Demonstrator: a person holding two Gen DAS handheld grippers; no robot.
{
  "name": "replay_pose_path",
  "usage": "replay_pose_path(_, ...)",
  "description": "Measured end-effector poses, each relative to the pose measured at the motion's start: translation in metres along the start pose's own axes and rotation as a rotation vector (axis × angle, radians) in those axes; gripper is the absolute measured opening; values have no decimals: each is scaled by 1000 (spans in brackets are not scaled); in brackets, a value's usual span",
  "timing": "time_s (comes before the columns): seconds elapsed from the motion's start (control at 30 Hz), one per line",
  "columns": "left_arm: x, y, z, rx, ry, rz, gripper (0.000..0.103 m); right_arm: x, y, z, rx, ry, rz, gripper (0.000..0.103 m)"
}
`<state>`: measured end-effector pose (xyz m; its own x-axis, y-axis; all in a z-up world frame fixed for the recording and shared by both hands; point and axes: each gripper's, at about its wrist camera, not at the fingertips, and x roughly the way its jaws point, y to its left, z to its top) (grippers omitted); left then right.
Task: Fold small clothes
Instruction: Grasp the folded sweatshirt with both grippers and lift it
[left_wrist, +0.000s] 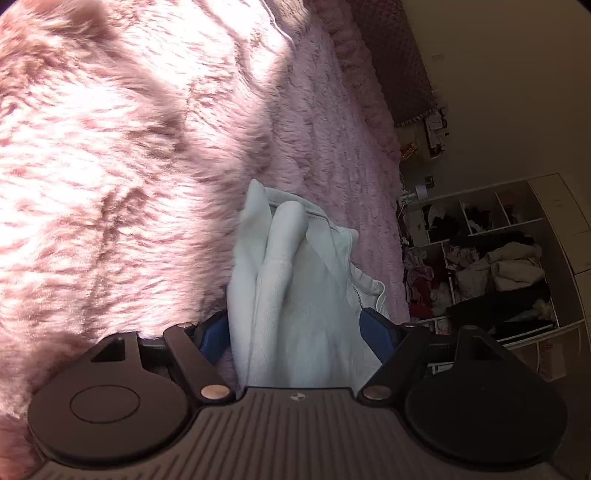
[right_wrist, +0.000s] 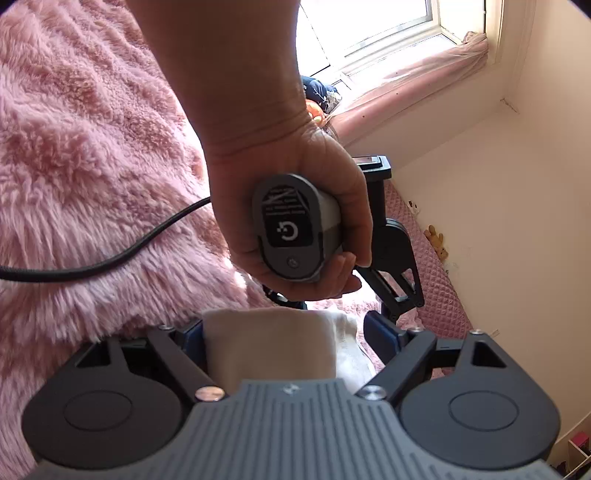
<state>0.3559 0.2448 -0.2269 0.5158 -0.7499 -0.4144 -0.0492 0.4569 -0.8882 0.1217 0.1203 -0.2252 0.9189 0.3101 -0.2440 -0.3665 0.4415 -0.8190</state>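
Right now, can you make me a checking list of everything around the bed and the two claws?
Surface: fluffy pink fur blanket over the bed.
Job's things: bunched pale white cloth garment sits between the fingers of both claws.
Clutter: white cubby shelf stuffed with clothes.
Grippers: left claw and right claw both wide apart around the cloth, not pinching it; a hand holds the left claw's handle.
Cables: thin black cable across the blanket.
Surroundings: bright window with pink curtain, cream wall.
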Motion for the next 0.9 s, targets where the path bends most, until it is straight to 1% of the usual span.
replay_pose_path(0.1, 5, 4, 5, -43, -23, -21, 90, 0, 3, 4, -5, -9, -33, 81)
replay_pose_path(0.2, 9, 7, 8, -61, -33, -37, 90, -8, 10, 6, -12, -12, -50, 81)
replay_pose_path(0.33, 13, 9, 14, -78, -32, -38, 89, -8, 11, 9, 4, -1, -39, 74)
replay_pose_path(0.37, 14, 9, 17, -75, -30, -40, 89, -16, 13, 7, 12, 0, -32, 72)
replay_pose_path(0.4, 14, 8, 17, -71, -29, -40, 89, -17, 12, 8, 16, 1, -27, 69)
replay_pose_path(0.47, 14, 11, 21, -71, -32, -29, 82, -17, 11, 9, 19, 0, -14, 62)
replay_pose_path(0.5, 15, 12, 20, -77, -33, -25, 80, -17, 10, 8, 19, 0, -8, 55)
replay_pose_path(0.53, 14, 14, 20, -86, -33, -22, 76, -25, 13, 8, 20, 3, 3, 48)
replay_pose_path(0.67, 10, 21, 20, -117, -37, -25, 69, -31, 11, 7, 31, 18, 18, 38)
replay_pose_path(0.7, 10, 21, 20, -117, -37, -17, 68, -33, 10, 7, 41, 26, 29, 24)
replay_pose_path(0.73, 9, 21, 19, -111, -39, 3, 61, -35, 9, 7, 54, 36, 43, 6)
replay_pose_path(0.77, 9, 21, 19, -103, -39, 16, 49, -37, 7, 6, 66, 40, 56, 6)
replay_pose_path(0.8, 9, 18, 17, -86, -44, 37, 43, -40, 5, 6, 76, 47, 70, 6)
replay_pose_path(0.83, 9, 15, 16, -68, -50, 57, 31, -41, 3, 7, 82, 49, 77, 6)
replay_pose_path(0.87, 8, 12, 15, -50, -52, 70, 27, -42, -1, 8, 92, 50, 80, 6)
replay_pose_path(0.9, 7, 10, 14, -39, -59, 77, 25, -44, -4, 8, 101, 52, 81, 6)
